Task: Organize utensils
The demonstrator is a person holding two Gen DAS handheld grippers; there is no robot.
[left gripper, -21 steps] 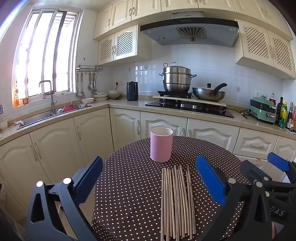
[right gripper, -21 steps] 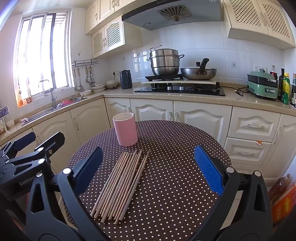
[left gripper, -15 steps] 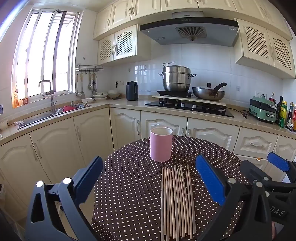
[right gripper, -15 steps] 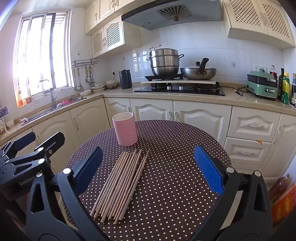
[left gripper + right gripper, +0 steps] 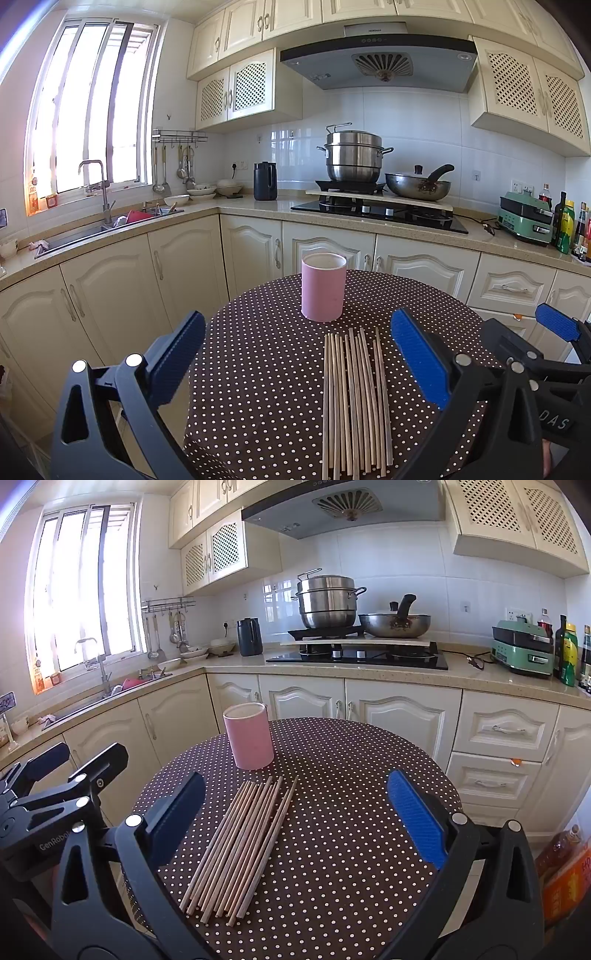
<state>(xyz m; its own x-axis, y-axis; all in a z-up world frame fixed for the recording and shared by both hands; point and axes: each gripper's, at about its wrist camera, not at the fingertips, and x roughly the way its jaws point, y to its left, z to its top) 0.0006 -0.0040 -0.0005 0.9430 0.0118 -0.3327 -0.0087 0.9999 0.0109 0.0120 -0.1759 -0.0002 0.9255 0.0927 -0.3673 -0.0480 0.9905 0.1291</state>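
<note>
We have not started sorting yet. The chopsticks (image 5: 354, 402) all lie side by side on the dotted tabletop (image 5: 258, 369), just in front of the pink cup (image 5: 324, 287), which looks empty. Our left tool (image 5: 298, 363) and right tool (image 5: 295, 818) both hover wide open, holding nothing. Every chopstick has yet to go into the cup.

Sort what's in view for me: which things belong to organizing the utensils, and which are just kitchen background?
For the job:
- chopsticks, lying loose in a bundle on the table
- pink holder, upright just beyond them
- left gripper and right gripper, both open, holding nothing

Just lying about:
- steamer pot
- wok
- black kettle
- green appliance
</note>
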